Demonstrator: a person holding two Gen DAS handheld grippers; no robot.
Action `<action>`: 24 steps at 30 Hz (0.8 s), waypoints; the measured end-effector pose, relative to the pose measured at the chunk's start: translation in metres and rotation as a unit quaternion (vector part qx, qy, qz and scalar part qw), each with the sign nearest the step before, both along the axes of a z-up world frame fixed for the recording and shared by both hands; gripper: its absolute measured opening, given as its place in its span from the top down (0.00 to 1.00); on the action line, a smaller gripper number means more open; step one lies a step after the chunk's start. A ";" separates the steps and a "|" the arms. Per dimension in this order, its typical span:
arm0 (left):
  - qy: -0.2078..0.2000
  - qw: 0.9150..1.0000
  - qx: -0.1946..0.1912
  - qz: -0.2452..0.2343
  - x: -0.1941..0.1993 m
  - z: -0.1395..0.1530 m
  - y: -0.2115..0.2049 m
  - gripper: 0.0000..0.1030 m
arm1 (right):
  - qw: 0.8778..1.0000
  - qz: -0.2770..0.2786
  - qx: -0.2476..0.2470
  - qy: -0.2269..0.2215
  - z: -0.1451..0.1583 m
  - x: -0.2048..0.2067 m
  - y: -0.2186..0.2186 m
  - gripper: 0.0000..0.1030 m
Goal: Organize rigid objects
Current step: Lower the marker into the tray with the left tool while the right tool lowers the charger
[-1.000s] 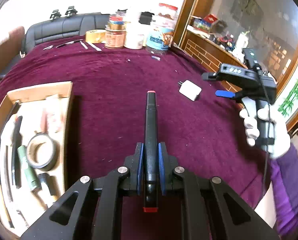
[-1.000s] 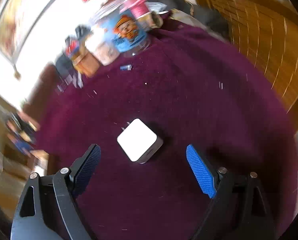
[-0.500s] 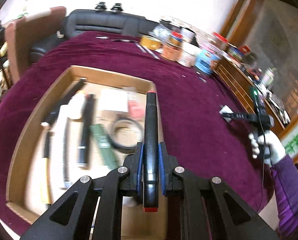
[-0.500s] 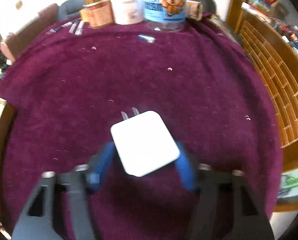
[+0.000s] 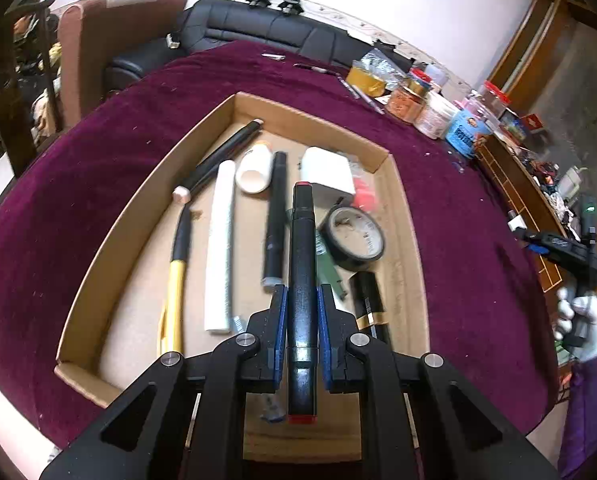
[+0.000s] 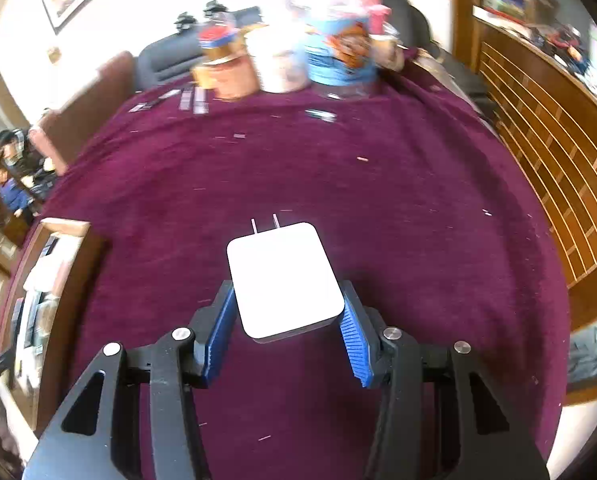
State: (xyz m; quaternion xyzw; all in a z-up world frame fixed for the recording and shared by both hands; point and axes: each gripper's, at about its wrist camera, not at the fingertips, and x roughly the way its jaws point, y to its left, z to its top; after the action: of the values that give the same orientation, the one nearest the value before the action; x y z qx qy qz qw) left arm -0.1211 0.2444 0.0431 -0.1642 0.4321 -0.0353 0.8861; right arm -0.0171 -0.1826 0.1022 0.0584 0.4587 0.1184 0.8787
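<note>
The left tool (image 5: pixel 301 320) clamps a black marker (image 5: pixel 301 264) lengthwise above the cardboard tray (image 5: pixel 408 216), while the right tool (image 6: pixel 284 316) clamps a white charger (image 6: pixel 284 280) above the tabletop (image 6: pixel 378 200), the tray lying to its left.

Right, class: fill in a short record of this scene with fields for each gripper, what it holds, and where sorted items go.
left gripper: shut on black marker, held above the box
right gripper: shut on white charger, its jaws having just closed on it
container: cardboard box on the purple tablecloth
already in box: tape roll, white tube, yellow-handled tool
</note>
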 end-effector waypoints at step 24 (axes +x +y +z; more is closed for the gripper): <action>-0.021 0.997 -0.019 0.067 -0.032 0.013 0.050 0.58 | 0.953 0.286 0.073 0.064 -0.005 -0.093 0.252 0.53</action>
State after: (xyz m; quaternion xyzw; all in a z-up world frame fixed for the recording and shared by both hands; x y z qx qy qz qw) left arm -0.1531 0.2941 0.0562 -0.2092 0.4007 0.0127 0.8919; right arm -0.1104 0.0698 0.0972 -0.0037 0.5015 0.3937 0.7704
